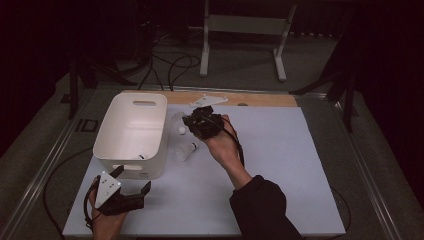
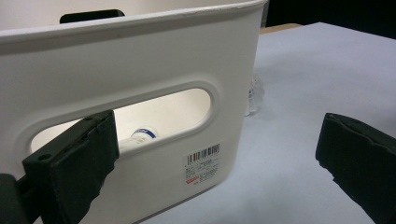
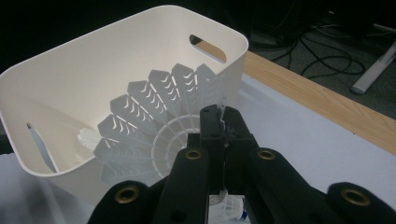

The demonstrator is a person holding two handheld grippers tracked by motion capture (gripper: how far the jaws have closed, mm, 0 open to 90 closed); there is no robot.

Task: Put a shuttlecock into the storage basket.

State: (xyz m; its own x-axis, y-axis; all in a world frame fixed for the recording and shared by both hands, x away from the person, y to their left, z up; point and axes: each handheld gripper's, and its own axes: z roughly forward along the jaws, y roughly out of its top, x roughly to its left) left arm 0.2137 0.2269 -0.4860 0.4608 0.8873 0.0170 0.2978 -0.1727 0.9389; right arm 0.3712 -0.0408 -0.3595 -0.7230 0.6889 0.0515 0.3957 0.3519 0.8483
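A white plastic bin [image 1: 131, 131] stands on the left of the pale blue mat. My right gripper [image 1: 200, 125] hovers just right of the bin, shut on the skirt edge of a white shuttlecock [image 3: 154, 119], which hangs beside the bin's rim [image 3: 140, 18]. A second shuttlecock [image 1: 186, 150] lies on the mat below that hand. One more lies inside the bin [image 3: 88, 138]; its blue-banded cork [image 2: 143, 134] shows through the handle slot. My left gripper [image 1: 132, 182] stands open at the bin's near wall [image 2: 154, 60], its jaws wide apart with nothing between them.
A wooden strip [image 1: 260, 99] runs along the mat's far edge, with a flat white piece [image 1: 208, 100] on it. Beyond the table are a white stand [image 1: 245, 30] and floor cables [image 1: 170, 65]. Bare mat [image 1: 290, 160] stretches to the right.
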